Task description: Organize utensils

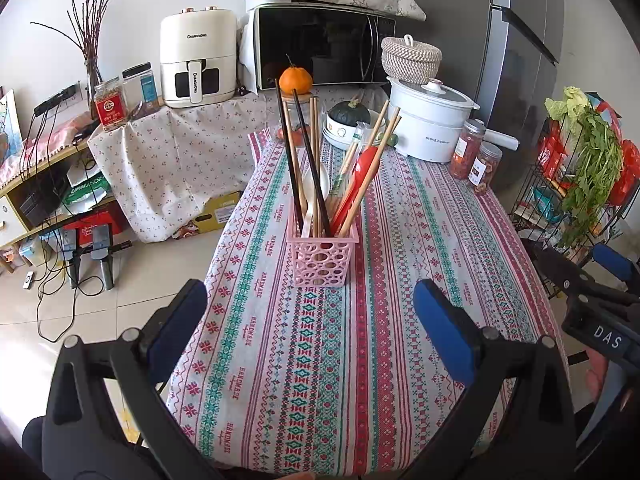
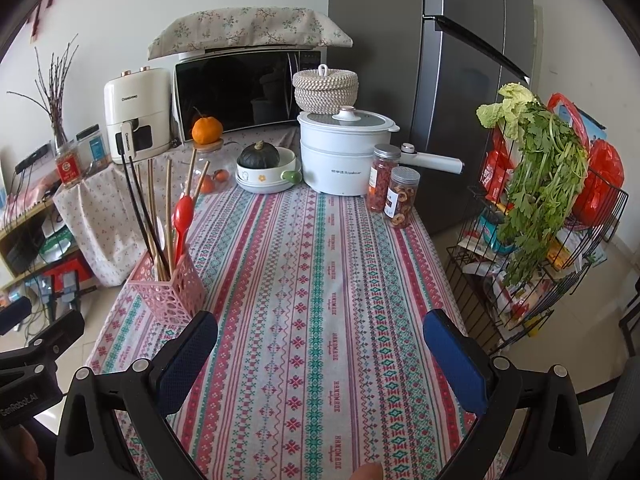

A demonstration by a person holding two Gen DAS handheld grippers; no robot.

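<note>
**Onlooker:** Jaws spread wide and holding nothing on both tools: the left gripper [image 1: 310,316] and the right gripper [image 2: 320,346] hover low over the striped surface [image 2: 320,264], apart from everything on it.

**Editor:** Where are the utensils?

**Onlooker:** All standing in one pink basket [image 1: 323,258], directly ahead of the left gripper and near it. From the right gripper the same pink basket [image 2: 168,292] sits ahead and off to the left, so the left hand looks nearer.

**Editor:** How do they lie?

**Onlooker:** Handles down, long axes rising and fanning outward, tips leaning away from the holder.

**Editor:** Count?

**Onlooker:** Two black chopsticks [image 1: 310,160], one red spoon [image 1: 362,172], one white spoon [image 1: 314,188]. Wooden chopsticks [image 1: 374,160] number roughly six; overlap prevents an exact tally. No utensil lies loose on the cloth.
</note>
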